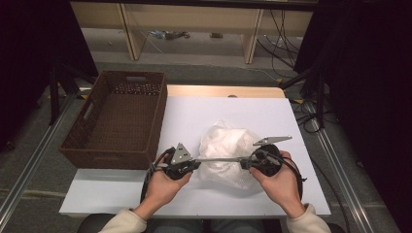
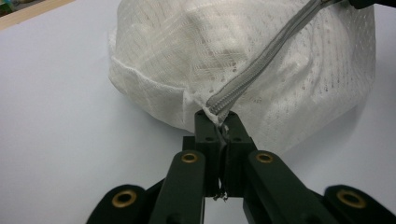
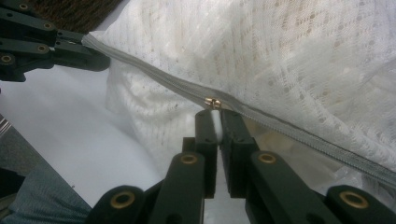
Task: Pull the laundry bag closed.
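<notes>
A white mesh bag (image 1: pixel 224 143) lies on the white table top, its grey zipper (image 1: pixel 218 159) stretched taut between my two grippers. The left gripper (image 1: pixel 195 163) is shut on the zipper's end at the bag's corner (image 2: pixel 217 113), its tips pinching the fabric (image 2: pixel 219 120). From the other side, the right gripper (image 1: pixel 246 163) is shut on the white pull tab (image 3: pixel 215 122) just below the brass slider (image 3: pixel 213 101). In the right gripper view the zipper (image 3: pixel 154 77) runs up left to the left gripper (image 3: pixel 88 56). What the bag holds is hidden by the mesh.
A brown woven basket (image 1: pixel 92 145) stands empty at the table's left, close to the left hand. The white table top (image 1: pixel 233 107) reaches past the bag to a wooden edge. Shelving legs and cables lie on the floor behind.
</notes>
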